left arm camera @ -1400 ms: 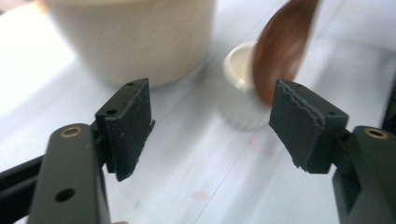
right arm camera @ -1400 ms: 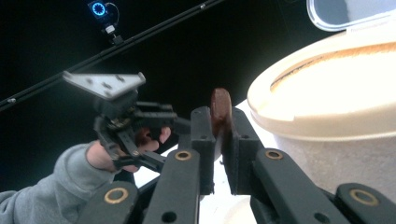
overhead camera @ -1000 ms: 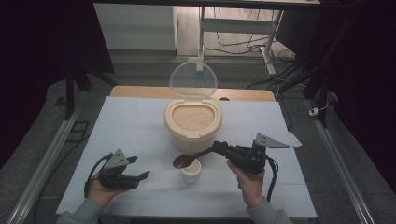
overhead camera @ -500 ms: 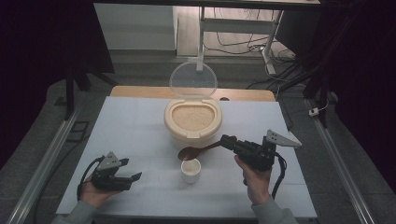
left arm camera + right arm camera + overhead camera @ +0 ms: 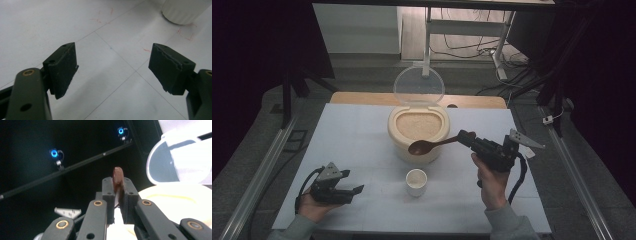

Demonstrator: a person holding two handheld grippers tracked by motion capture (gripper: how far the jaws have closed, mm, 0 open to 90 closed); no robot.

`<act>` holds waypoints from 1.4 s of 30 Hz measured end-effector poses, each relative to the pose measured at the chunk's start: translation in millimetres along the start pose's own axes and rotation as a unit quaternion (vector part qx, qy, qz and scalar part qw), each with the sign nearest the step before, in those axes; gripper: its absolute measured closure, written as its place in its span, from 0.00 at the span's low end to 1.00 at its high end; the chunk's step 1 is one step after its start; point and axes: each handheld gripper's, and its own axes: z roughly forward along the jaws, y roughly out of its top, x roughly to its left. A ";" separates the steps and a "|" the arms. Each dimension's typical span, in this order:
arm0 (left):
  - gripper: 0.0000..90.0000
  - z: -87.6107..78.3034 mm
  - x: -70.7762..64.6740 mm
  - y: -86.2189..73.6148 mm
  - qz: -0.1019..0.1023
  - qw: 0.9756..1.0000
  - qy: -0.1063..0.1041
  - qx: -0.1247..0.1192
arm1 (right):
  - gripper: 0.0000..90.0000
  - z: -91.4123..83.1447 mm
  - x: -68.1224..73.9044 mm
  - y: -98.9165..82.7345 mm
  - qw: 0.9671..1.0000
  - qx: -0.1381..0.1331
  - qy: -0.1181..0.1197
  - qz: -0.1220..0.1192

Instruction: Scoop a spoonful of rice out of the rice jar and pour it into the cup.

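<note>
My right gripper (image 5: 468, 138) is shut on the handle of a brown spoon (image 5: 434, 145). The spoon is held level, with its bowl in front of the cream rice container (image 5: 393, 134) and above the table. In the right gripper view the handle's end (image 5: 117, 175) sticks up between the closed pads of the right gripper (image 5: 117, 195). A small white cup (image 5: 416, 182) stands in front of the container, below and left of the spoon. My left gripper (image 5: 354, 190) rests open near the front left of the mat. Nothing is between its fingers (image 5: 112, 70).
The container's clear round lid (image 5: 418, 86) stands up behind the rice. The white mat (image 5: 357, 135) covers the table, with metal rails along both sides. The cup's base (image 5: 183, 12) shows at the top right of the left gripper view. Dark surroundings lie beyond.
The right gripper has lifted the spoon from just over the cup up and back toward the container. The left hand has barely shifted.
</note>
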 end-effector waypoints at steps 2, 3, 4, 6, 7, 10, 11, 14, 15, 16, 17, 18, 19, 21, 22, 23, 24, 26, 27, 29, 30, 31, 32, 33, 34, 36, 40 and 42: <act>0.25 0.3 -0.2 0.0 0.000 1.000 0.000 0.001 | 0.92 3.5 -4.4 7.0 1.000 -0.007 -0.007 0.003; 0.25 0.3 -0.2 0.0 0.000 1.000 0.000 0.001 | 0.92 5.8 -6.8 10.8 1.000 -0.009 -0.013 0.003; 0.25 0.0 0.1 0.0 0.000 1.000 0.000 0.000 | 0.92 8.3 -10.4 15.6 1.000 -0.007 -0.022 -0.001; 0.25 -0.1 0.3 0.0 0.000 1.000 0.000 0.000 | 0.92 10.2 -12.5 18.5 1.000 -0.007 -0.029 -0.005; 0.25 -0.1 0.5 0.0 0.000 1.000 -0.001 0.000 | 0.92 16.6 -18.7 25.4 0.999 -0.002 -0.051 -0.013; 0.24 1.0 0.1 0.0 0.001 1.000 -0.004 0.004 | 0.92 25.9 -25.3 31.0 0.997 0.008 -0.078 -0.026; 0.24 1.4 -0.1 0.0 0.002 1.000 -0.004 0.005 | 0.92 29.4 -27.3 32.2 0.995 0.013 -0.089 -0.031; 0.24 2.6 -0.2 0.0 0.003 1.000 -0.007 0.008 | 0.92 39.1 -32.7 34.2 0.992 0.025 -0.114 -0.044; 0.24 3.1 -0.5 0.0 0.002 1.000 -0.007 0.009 | 0.92 41.6 -33.9 34.9 0.990 0.029 -0.125 -0.050; 0.24 3.1 -0.5 0.0 0.002 1.000 -0.007 0.009 | 0.92 43.9 -35.0 35.7 0.989 0.033 -0.135 -0.056; 0.24 3.4 -0.6 -0.1 0.003 1.000 -0.008 0.010 | 0.92 45.6 -36.2 36.5 0.987 0.035 -0.142 -0.060; 0.24 3.7 -0.8 -0.2 0.004 1.000 -0.008 0.011 | 0.92 47.2 -37.1 37.4 0.985 0.037 -0.153 -0.065; 0.24 4.0 -1.1 -0.3 0.004 1.000 -0.009 0.011 | 0.92 48.6 -37.9 38.4 0.983 0.038 -0.163 -0.072; 0.24 4.5 -1.6 -0.1 0.005 1.000 -0.009 0.012 | 0.92 51.3 -39.4 40.1 0.979 0.045 -0.180 -0.083; 0.23 4.6 -1.8 0.0 0.005 1.000 -0.009 0.012 | 0.92 52.5 -39.8 40.6 0.977 0.047 -0.187 -0.090; 0.24 4.6 -1.9 0.1 0.006 1.000 -0.009 0.012 | 0.92 53.8 -40.0 41.0 0.975 0.051 -0.192 -0.097; 0.24 4.6 -1.9 0.1 0.006 1.000 -0.009 0.012 | 0.92 53.8 -40.0 41.0 0.975 0.051 -0.192 -0.097; 0.24 4.4 -1.7 0.0 0.006 1.000 -0.010 0.012 | 0.92 57.2 -38.5 41.0 0.969 0.061 -0.207 -0.119; 0.24 4.6 -1.6 -0.1 0.006 1.000 -0.009 0.012 | 0.92 57.7 -38.4 40.9 0.968 0.062 -0.209 -0.124; 0.24 5.1 -1.7 0.0 0.006 1.000 -0.010 0.013 | 0.92 58.4 -37.9 40.7 0.967 0.064 -0.212 -0.128; 0.23 5.2 -1.8 0.0 0.006 1.000 -0.010 0.013 | 0.92 59.0 -37.7 40.5 0.965 0.067 -0.215 -0.132; 0.23 5.2 -2.0 0.0 0.007 1.000 -0.010 0.013 | 0.92 60.1 -37.3 39.8 0.963 0.072 -0.219 -0.138; 0.23 5.3 -2.1 0.0 0.006 1.000 -0.011 0.013 | 0.92 60.8 -37.2 39.3 0.962 0.076 -0.220 -0.141; 0.23 5.2 -2.0 0.0 0.006 1.000 -0.011 0.013 | 0.92 61.7 -36.9 38.6 0.961 0.079 -0.222 -0.144; 0.23 5.2 -1.9 0.0 0.006 1.000 -0.011 0.013 | 0.92 62.5 -36.9 37.7 0.961 0.083 -0.222 -0.145; 0.23 5.2 -1.7 0.0 0.005 1.000 -0.010 0.014 | 0.92 64.4 -37.0 36.1 0.960 0.089 -0.223 -0.146; 0.23 5.6 -1.7 0.0 0.006 1.000 -0.010 0.015 | 0.92 69.9 -38.1 31.6 0.960 0.103 -0.219 -0.142; 0.23 5.7 -1.7 0.1 0.006 1.000 -0.010 0.015 | 0.92 70.8 -38.5 30.6 0.960 0.105 -0.219 -0.139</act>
